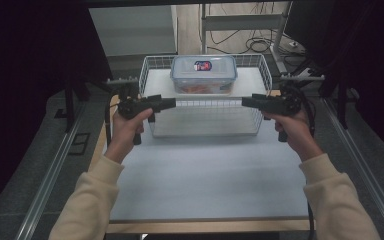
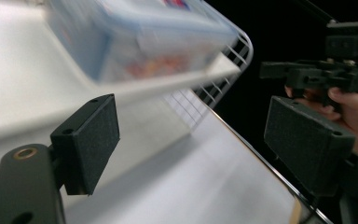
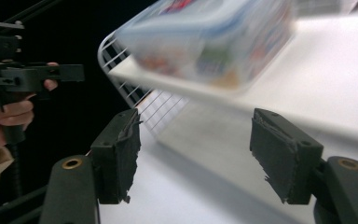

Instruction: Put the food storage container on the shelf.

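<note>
A clear plastic container with a blue lid point(image 1: 203, 73) sits on a white board inside a white wire basket point(image 1: 150, 70) at the back of the table. My left gripper point(image 1: 172, 103) hovers at the basket's front left corner and points right. My right gripper point(image 1: 244, 101) hovers at the front right corner and points left. Both are open and hold nothing. In the left gripper view the container point(image 2: 135, 37) is blurred above the open gripper point(image 2: 200, 135). In the right gripper view the container point(image 3: 209, 37) sits above the open gripper point(image 3: 203, 149).
The white tabletop point(image 1: 205, 175) stretches in front of the basket to the wooden front edge. Metal rails point(image 1: 55, 170) run along both sides of the table. Cables point(image 1: 255, 42) and a frame leg lie on the floor behind. Dark curtains hang at left and right.
</note>
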Demonstrator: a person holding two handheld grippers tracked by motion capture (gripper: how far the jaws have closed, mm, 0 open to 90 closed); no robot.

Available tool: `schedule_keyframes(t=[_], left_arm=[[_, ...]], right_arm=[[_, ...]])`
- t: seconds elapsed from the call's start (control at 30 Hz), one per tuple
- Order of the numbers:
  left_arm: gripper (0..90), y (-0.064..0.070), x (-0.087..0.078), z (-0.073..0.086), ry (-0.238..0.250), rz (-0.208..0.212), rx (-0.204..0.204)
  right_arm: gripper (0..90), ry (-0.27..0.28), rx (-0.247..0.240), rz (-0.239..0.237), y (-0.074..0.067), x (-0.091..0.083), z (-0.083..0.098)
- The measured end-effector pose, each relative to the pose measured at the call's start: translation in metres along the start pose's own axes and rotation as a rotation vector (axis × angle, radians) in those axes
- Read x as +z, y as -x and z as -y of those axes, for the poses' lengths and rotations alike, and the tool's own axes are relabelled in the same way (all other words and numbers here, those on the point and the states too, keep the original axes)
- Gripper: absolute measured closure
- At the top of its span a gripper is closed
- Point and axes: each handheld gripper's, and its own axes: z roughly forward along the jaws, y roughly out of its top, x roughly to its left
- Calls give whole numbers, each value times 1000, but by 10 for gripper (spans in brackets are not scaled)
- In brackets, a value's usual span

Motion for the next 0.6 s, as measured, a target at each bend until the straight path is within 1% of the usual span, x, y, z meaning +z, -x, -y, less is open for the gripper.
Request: schedule_keyframes(t=[0.03, 0.07, 0.1, 0.13, 0.17, 0.2, 0.23, 0.27, 0.3, 0.33, 0.37, 0.47, 0.53, 0.6], left_arm=[[179, 1, -1, 6, -2, 7, -1], [179, 2, -3, 16, -1, 20, 1], [179, 3, -4, 23, -1, 23, 1], [181, 5, -6, 33, -6, 26, 9], [182, 6, -7, 38, -10, 28, 11], [182, 7, -9, 50, -9, 35, 8], [183, 8, -10, 56, -10, 39, 5], [184, 8, -11, 66, -16, 40, 4], [184, 8, -12, 72, -20, 37, 4], [185, 8, -12, 82, -26, 29, 8], [187, 8, -12, 88, -32, 25, 11], [189, 7, -10, 110, -62, 4, 19], [190, 7, -8, 120, -88, 1, 12], [189, 6, -4, 129, -118, -6, 19]], right_arm=[[322, -4, 2, -17, -2, -2, 9], [320, -4, -1, -27, -4, -2, 15], [317, -12, -16, -35, -7, -4, 25], [315, -17, -26, -36, -10, -5, 30], [313, -19, -40, -38, -13, -6, 40], [312, -21, -44, -42, -14, -7, 46], [312, -26, -50, -44, -16, -9, 56], [311, -28, -53, -44, -17, -11, 62], [309, -29, -55, -45, -17, -13, 71], [309, -31, -54, -46, -17, -14, 76], [307, -35, -56, -42, -16, -15, 85], [305, -46, -52, -26, -14, -18, 105], [307, -50, -50, -23, -12, -19, 120], [308, -63, -45, -23, -10, -19, 134]])
